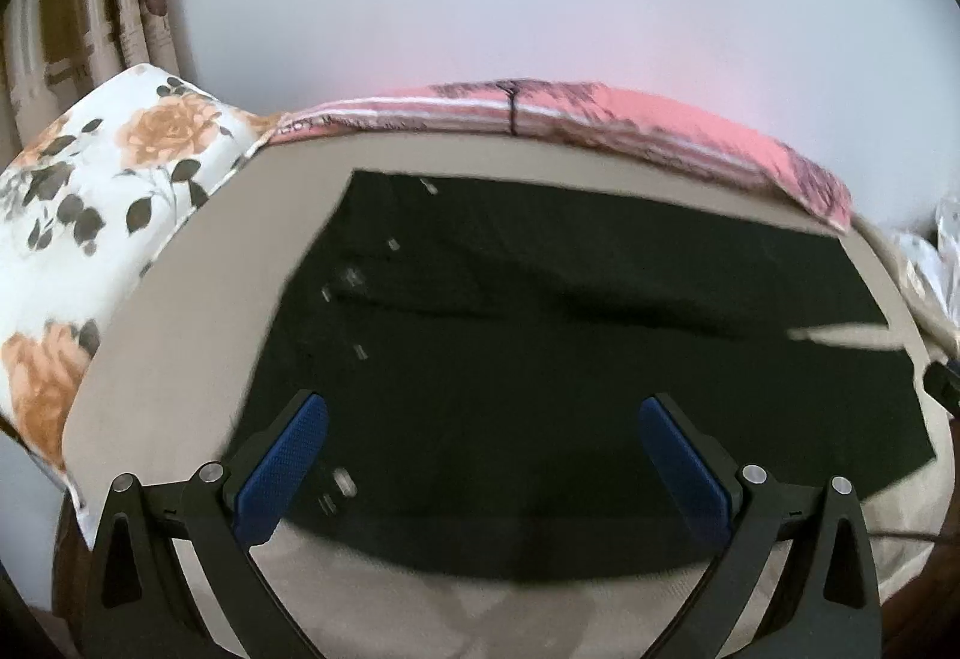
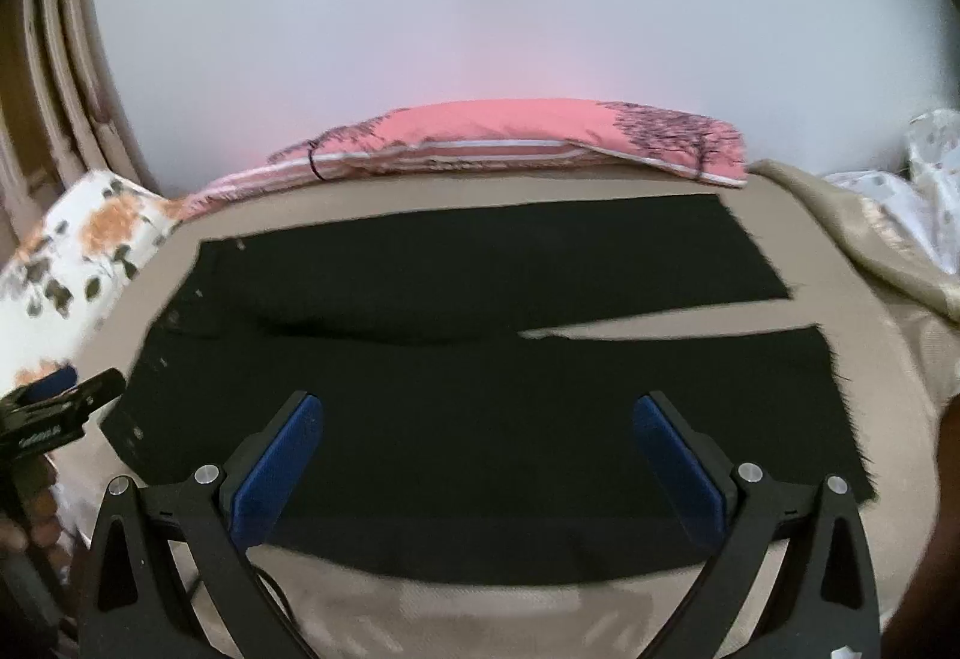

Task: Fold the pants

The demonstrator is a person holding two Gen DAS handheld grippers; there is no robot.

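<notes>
Black pants lie flat on a beige bed sheet, waist with small metal studs to the left and both legs stretched to the right. In the right wrist view the two legs of the pants part in a narrow wedge at the right. My left gripper hovers open over the waist end near the front edge, nothing between its blue pads. My right gripper is open over the near leg, holding nothing. The left gripper also shows at the left edge of the right wrist view, beside the waist.
A floral pillow lies left of the pants. A pink pillow lies along the far edge against a pale wall. A rumpled beige blanket and white cloth sit to the right. A dark cable runs at the front right.
</notes>
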